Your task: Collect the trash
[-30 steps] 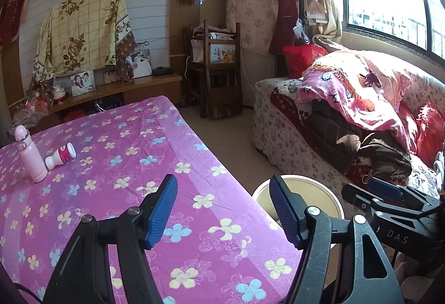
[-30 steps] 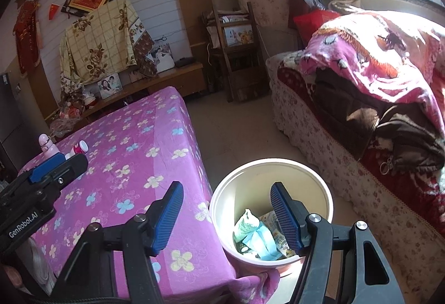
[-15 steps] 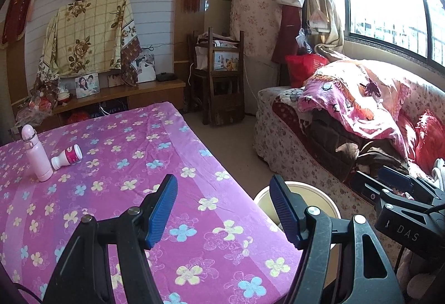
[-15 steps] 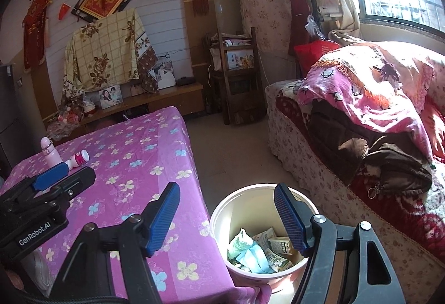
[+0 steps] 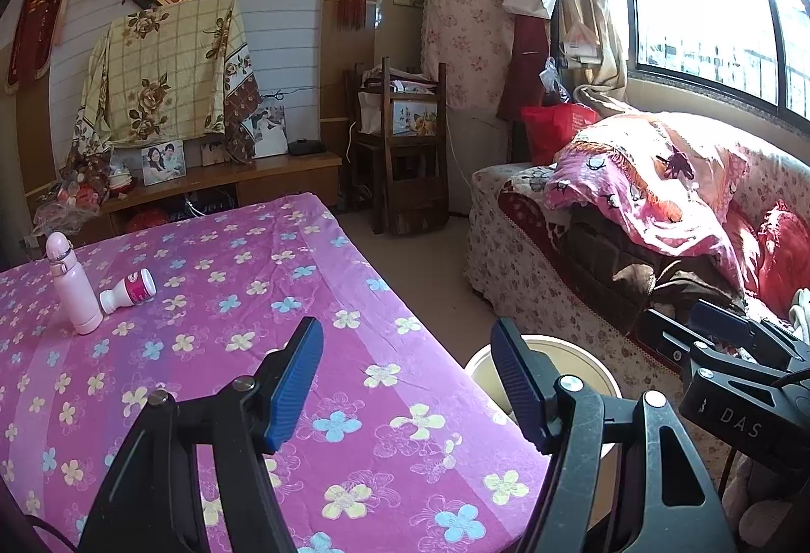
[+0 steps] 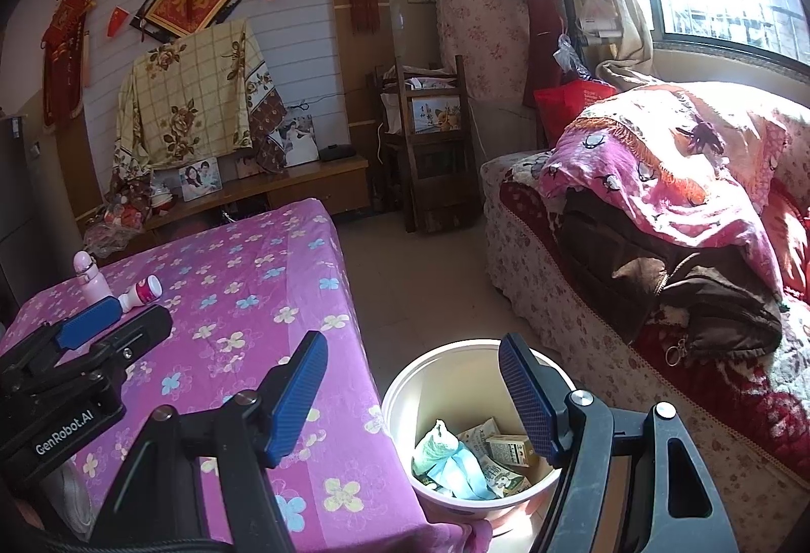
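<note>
Left gripper [image 5: 407, 378]: jaws stand apart, nothing between the blue pads; it tilts a little downward.
Left gripper fingers [image 5: 296, 376]: black arms with ribbed blue pads, both in plain view in the left wrist view.
Left gripper seen from the right wrist view [image 6: 109, 325]: at the left edge, one blue pad and a black finger pointing up and to the right.
Right gripper [image 6: 412, 388]: jaws apart, pads clear of everything; it tilts slightly downward.
Right gripper seen from the left wrist view [image 5: 709, 330]: at the right edge, beside the left gripper and at about the same height.
</note>
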`<state>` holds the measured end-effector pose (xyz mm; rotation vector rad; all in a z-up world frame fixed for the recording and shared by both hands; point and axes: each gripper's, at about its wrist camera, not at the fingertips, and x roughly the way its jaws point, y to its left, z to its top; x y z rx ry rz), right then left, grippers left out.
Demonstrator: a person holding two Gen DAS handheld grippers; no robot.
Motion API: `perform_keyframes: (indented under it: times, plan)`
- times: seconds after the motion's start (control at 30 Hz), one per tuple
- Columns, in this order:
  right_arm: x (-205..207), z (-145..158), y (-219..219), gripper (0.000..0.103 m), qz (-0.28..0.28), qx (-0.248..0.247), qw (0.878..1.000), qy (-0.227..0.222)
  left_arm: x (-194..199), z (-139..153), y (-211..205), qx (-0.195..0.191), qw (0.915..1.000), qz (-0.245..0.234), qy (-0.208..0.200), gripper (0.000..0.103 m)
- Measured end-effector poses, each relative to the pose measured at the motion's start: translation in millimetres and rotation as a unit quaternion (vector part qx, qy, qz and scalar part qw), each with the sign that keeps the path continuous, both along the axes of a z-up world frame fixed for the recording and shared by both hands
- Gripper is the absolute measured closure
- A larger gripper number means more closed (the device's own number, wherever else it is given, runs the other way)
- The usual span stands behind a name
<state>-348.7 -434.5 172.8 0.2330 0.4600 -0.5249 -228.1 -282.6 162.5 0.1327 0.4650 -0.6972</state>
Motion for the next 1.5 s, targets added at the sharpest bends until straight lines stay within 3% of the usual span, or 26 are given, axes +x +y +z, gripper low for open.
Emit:
perform_keyframes:
  times: [1.5]
  plan:
    - [7,-13,3,0.029,0.016,0.014,1.0,0.012,1,-5,6,0.006,0.9999,0.011,-0.005,0.034]
